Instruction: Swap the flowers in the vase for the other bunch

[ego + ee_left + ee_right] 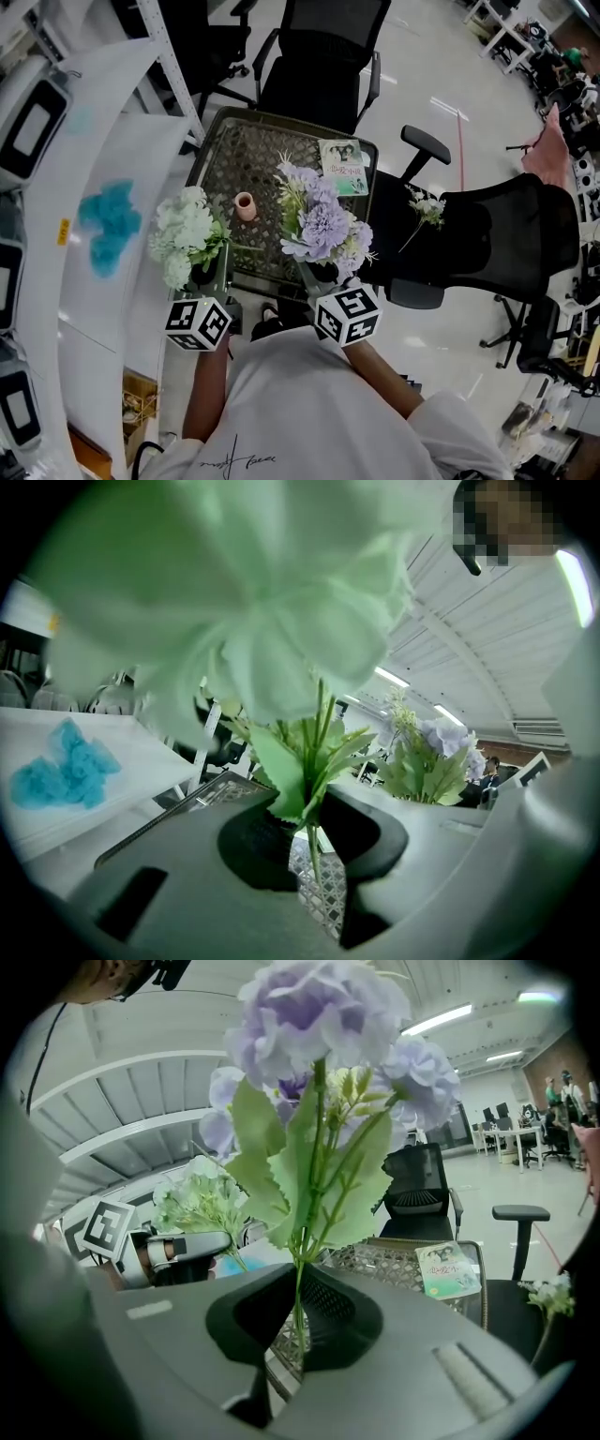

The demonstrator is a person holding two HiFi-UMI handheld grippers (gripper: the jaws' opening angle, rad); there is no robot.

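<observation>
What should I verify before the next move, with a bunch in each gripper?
1. Empty vase: ok, nothing shows in it.
2. That vase upright on the table: ok.
3. Stem of purple bunch clamped in right gripper: ok.
4. Hold of left gripper on white bunch: ok, upright; firmness cannot tell, a gap shows beside the stem.
5. Space between booklet and vase: ok.
6. Which bunch goes in: cannot tell.

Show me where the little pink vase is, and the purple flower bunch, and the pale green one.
Small pink ceramic vase [245, 205]: head view, on its body.
Purple artificial flower bunch [323, 225]: head view, on the largest bloom.
Pale green-white artificial flower bunch [187, 230]: head view, on its central blooms.
</observation>
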